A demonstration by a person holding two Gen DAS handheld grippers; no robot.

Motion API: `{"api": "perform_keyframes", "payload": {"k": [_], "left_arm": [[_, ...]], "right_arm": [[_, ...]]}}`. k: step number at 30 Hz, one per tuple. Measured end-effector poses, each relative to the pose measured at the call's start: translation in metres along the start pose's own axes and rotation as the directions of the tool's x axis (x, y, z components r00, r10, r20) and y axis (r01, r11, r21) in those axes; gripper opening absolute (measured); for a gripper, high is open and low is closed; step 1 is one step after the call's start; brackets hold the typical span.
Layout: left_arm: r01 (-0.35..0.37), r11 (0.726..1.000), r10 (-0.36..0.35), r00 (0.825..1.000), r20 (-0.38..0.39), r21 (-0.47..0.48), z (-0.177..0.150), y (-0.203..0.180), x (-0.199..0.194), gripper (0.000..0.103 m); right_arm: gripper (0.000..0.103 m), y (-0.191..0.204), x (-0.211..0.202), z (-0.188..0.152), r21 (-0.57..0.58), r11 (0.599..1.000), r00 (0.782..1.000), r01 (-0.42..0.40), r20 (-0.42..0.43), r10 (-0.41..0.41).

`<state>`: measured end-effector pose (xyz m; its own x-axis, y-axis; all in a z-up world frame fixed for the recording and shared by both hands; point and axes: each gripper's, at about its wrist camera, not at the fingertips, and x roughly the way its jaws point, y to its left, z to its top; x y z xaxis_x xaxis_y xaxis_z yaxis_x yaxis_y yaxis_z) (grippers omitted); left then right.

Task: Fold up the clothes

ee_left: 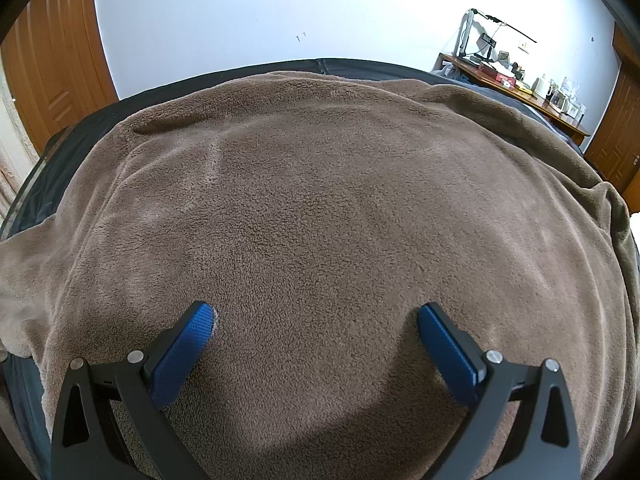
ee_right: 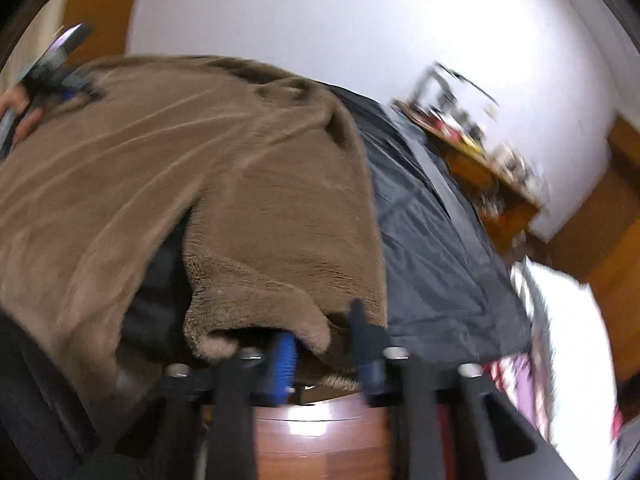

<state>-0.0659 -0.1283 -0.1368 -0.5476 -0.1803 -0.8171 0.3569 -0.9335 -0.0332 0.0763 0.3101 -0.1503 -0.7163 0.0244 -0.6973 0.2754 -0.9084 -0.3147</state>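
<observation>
- A plain white wall (ee_left: 260, 12) runs behind the bed.
- Brown wooden doors stand at both sides: one on the left (ee_left: 52, 60), one on the right (ee_left: 616, 128).
- A cluttered wooden desk (ee_left: 520, 92) sits against the wall, right of the bed.
- Glossy wooden floor (ee_right: 320, 436) reflects light below.

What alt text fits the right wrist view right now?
Blurred fisheye view: the right gripper has its jaws around the near edge of a brown fleece garment spread over a dark cover. A cluttered wooden desk stands by the white wall.
</observation>
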Motion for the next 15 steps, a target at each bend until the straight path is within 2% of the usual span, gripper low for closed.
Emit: {"api": "perform_keyframes", "payload": {"k": [2, 4, 6, 8, 10, 12, 14, 15], "left_arm": [[0.000, 1.000, 0.000, 1.000, 0.000, 0.000, 0.000, 0.000, 0.000, 0.102], [0.000, 1.000, 0.000, 1.000, 0.000, 0.000, 0.000, 0.000, 0.000, 0.102], [0.000, 1.000, 0.000, 1.000, 0.000, 0.000, 0.000, 0.001, 0.000, 0.102], [0.000, 1.000, 0.000, 1.000, 0.000, 0.000, 0.000, 0.000, 0.000, 0.102], [-0.001, 1.000, 0.001, 1.000, 0.000, 0.000, 0.000, 0.000, 0.000, 0.102], [-0.001, 1.000, 0.001, 1.000, 0.000, -0.001, 0.000, 0.000, 0.000, 0.102], [-0.001, 1.000, 0.001, 1.000, 0.000, -0.001, 0.000, 0.000, -0.001, 0.102], [-0.002, 1.000, 0.002, 1.000, 0.000, -0.001, 0.000, -0.001, 0.000, 0.102]], "right_arm": [[0.010, -0.014, 0.004, 0.004, 0.064, 0.996, 0.998, 0.056, 0.011, -0.057], [0.010, -0.029, 0.001, 0.016, 0.099, 0.978, 0.981, 0.183, 0.050, -0.188], [0.010, -0.044, -0.003, 0.028, 0.131, 0.944, 0.944, 0.303, 0.093, -0.316], [0.010, -0.059, -0.006, 0.042, 0.165, 0.901, 0.896, 0.401, 0.133, -0.423], [0.011, -0.079, -0.001, 0.052, 0.204, 0.872, 0.870, 0.445, 0.132, -0.474], [0.011, -0.100, 0.015, 0.056, 0.244, 0.884, 0.896, 0.399, 0.099, -0.432], [0.011, -0.121, 0.036, 0.050, 0.314, 0.898, 0.943, 0.309, 0.019, -0.331], [0.011, -0.131, 0.047, 0.043, 0.367, 0.892, 0.962, 0.263, -0.024, -0.273]]}}
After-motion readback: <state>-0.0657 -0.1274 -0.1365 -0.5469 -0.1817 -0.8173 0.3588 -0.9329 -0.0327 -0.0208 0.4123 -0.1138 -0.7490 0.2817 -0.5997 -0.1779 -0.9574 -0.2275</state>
